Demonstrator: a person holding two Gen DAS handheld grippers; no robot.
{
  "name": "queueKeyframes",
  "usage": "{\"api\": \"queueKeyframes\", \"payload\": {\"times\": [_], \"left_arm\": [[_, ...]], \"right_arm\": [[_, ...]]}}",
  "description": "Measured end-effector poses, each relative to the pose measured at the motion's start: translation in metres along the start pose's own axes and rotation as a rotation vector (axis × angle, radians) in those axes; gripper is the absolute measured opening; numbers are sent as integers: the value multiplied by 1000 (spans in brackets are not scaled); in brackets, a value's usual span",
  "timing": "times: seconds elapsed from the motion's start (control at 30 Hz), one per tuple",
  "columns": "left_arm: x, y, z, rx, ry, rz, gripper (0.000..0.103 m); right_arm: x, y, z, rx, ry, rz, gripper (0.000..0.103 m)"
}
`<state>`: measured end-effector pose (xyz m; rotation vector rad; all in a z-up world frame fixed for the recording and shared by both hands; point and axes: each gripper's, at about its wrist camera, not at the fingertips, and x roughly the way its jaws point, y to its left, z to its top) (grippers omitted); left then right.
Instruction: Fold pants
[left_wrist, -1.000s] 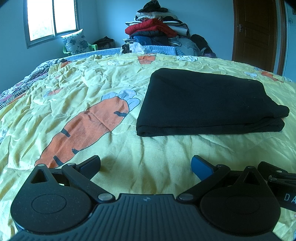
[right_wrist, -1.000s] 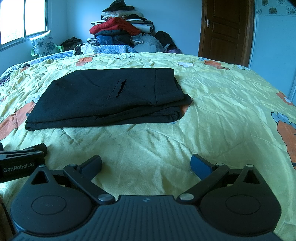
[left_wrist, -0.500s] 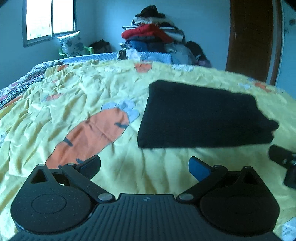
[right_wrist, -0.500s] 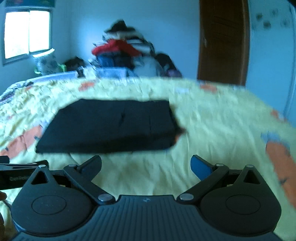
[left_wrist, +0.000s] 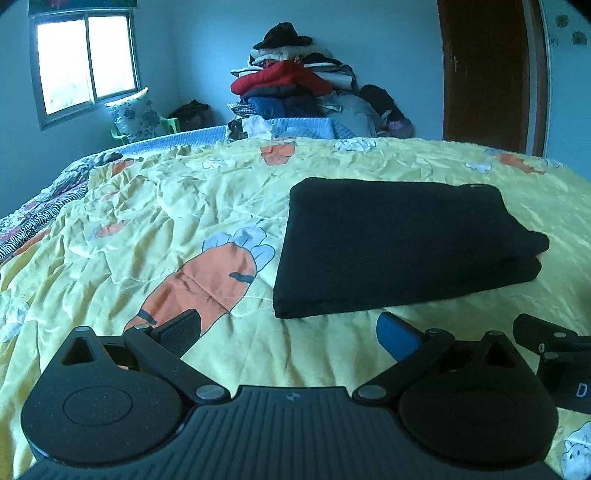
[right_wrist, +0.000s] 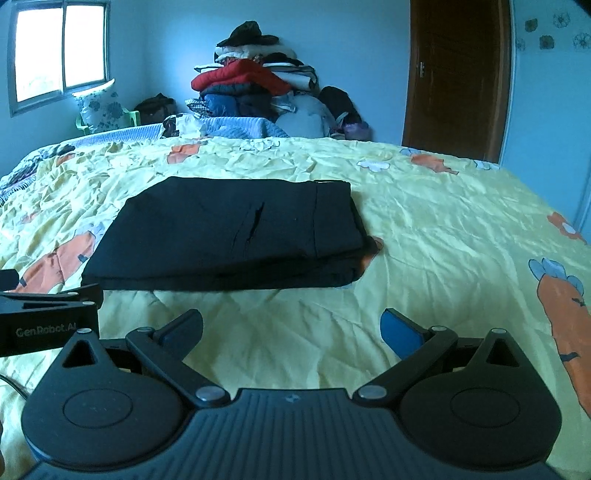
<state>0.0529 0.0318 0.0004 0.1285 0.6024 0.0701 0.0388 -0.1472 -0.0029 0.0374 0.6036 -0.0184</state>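
Note:
Black pants (left_wrist: 391, 240) lie folded in a flat rectangle on the yellow carrot-print bedspread (left_wrist: 166, 221). They also show in the right wrist view (right_wrist: 236, 232), with a pocket slit on top. My left gripper (left_wrist: 288, 328) is open and empty, held just short of the pants' near edge. My right gripper (right_wrist: 291, 325) is open and empty, also in front of the pants, apart from them. The right gripper's body shows at the right edge of the left wrist view (left_wrist: 554, 354); the left gripper's body shows at the left edge of the right wrist view (right_wrist: 48, 317).
A tall pile of clothes (left_wrist: 295, 92) stands against the far wall behind the bed. A window (left_wrist: 81, 62) and a pillow on a green chair (left_wrist: 136, 114) are at far left. A brown door (right_wrist: 458, 74) is at far right. The bed's right edge (right_wrist: 546, 192) drops off.
Both grippers have tilted up and steadied after a blurred move; the pants sit a little lower and nearer in both views. The pants have not changed shape. Both grippers stay open.

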Motion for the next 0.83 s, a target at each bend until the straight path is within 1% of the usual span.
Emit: {"api": "queueKeyframes", "payload": {"times": [0.4, 0.57, 0.63, 0.67, 0.73, 0.83], "left_arm": [[2, 5, 0, -25, 18, -21, 103], [6, 3, 1, -15, 35, -26, 102], [5, 3, 0, -11, 12, -47, 97], [3, 3, 0, -10, -7, -47, 93], [-1, 1, -2, 0, -55, -31, 93], [-6, -3, -2, 17, -94, 12, 93]], "right_arm": [[2, 3, -6, -3, 24, 27, 103], [2, 5, -6, -11, 21, 35, 103], [2, 5, -6, -12, 18, 37, 103], [2, 5, -5, -10, 18, 38, 103], [3, 4, -6, -10, 21, 43, 103], [4, 3, -6, -7, 25, 42, 103]]}}
